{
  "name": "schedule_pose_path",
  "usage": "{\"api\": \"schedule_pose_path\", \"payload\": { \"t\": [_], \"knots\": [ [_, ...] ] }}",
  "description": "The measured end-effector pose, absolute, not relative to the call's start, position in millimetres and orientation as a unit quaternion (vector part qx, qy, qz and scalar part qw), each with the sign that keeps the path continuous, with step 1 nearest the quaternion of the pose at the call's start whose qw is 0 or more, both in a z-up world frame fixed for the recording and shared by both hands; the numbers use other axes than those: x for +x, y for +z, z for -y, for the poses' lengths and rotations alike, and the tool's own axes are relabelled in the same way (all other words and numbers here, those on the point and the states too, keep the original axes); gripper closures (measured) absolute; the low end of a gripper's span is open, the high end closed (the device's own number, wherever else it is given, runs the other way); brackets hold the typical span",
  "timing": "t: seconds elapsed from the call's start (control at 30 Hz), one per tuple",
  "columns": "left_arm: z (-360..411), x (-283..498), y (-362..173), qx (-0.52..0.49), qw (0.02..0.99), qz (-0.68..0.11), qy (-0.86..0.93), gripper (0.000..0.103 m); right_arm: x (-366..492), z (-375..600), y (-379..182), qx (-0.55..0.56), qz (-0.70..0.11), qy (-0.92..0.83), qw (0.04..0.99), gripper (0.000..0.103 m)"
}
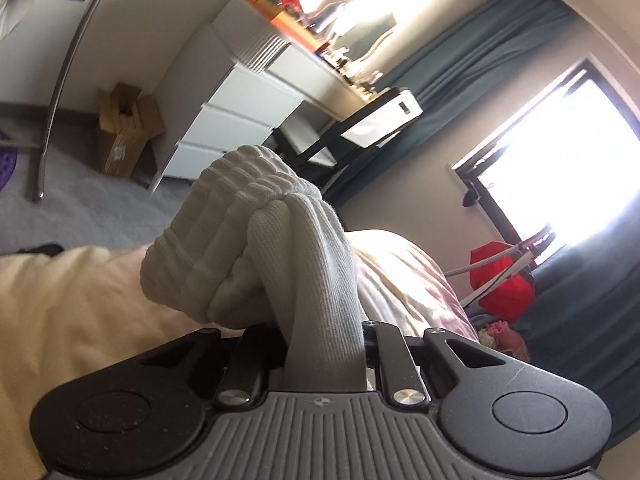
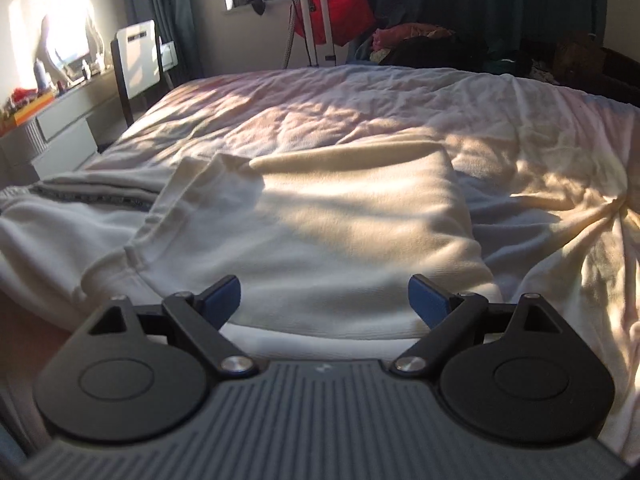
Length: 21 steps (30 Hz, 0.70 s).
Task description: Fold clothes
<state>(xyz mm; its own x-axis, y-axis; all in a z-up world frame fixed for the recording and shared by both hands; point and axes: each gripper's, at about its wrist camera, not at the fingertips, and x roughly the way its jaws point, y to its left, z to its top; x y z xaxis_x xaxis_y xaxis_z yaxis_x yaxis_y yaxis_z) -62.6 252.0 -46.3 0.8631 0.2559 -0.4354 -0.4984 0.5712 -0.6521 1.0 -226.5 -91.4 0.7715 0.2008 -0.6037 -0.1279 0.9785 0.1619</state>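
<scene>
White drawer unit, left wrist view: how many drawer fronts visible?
4 on the white drawer unit: stacked in one column, top one under the cluttered top, bottom one just above the carpet beside the held white ribbed garment. More may be hidden behind it.

White ribbed garment [image 1: 256,240] bunched, lifted upright, lower end pinched in left tongs [image 1: 326,344]. Cream folded garment [image 2: 320,240] lies flat on bed. Grey-white garment [image 2: 60,224] with dark stripe spread beside it, touching.

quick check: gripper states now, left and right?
Left gripper: shut on a white ribbed sock.
Right gripper: open, nothing between its jaws, above a folded cream garment.
</scene>
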Motion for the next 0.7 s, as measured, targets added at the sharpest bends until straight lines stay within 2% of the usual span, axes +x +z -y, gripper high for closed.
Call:
{"api": "schedule_pose_path", "payload": {
  "t": [0.17, 0.43, 0.53, 0.7],
  "knots": [
    [-190, -50, 7, -0.362, 0.906, -0.1, 0.196, 0.088, -18, 260, -73, 0.117, -0.292, 0.051, 0.948, 0.011],
    [-40, -15, 81, -0.27, 0.954, -0.045, 0.124, 0.089, -28, 315, -64, 0.201, -0.253, -0.023, 0.946, 0.011],
    [17, 1, 88, -0.251, 0.963, -0.028, 0.095, 0.09, -24, 327, -61, 0.213, -0.242, -0.035, 0.946, 0.011],
    [114, 21, 65, -0.207, 0.976, -0.022, 0.057, 0.09, -23, 350, -58, 0.236, -0.211, -0.064, 0.946, 0.011]
  ]
}}
